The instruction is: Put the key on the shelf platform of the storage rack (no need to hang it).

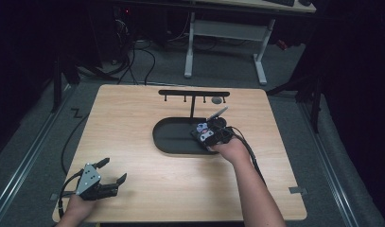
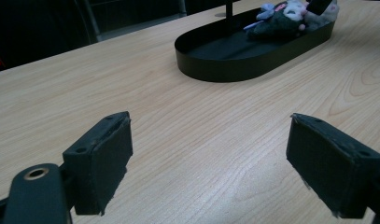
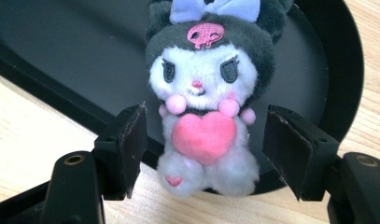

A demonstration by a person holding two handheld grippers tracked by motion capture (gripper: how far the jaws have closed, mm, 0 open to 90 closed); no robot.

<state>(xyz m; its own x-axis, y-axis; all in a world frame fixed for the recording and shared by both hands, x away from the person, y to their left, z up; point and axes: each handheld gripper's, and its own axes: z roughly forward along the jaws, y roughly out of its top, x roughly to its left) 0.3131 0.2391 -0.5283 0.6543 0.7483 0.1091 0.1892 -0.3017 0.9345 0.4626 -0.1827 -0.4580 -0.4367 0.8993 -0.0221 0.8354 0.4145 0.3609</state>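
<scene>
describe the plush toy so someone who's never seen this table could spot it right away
On the wooden table sits a black oval tray with a hook stand rising behind it. At the tray's right end, between the right gripper fingers, lies the plush toy. It is the one soft, coloured thing: white face, black hood, lilac bow, pink heart.
</scene>
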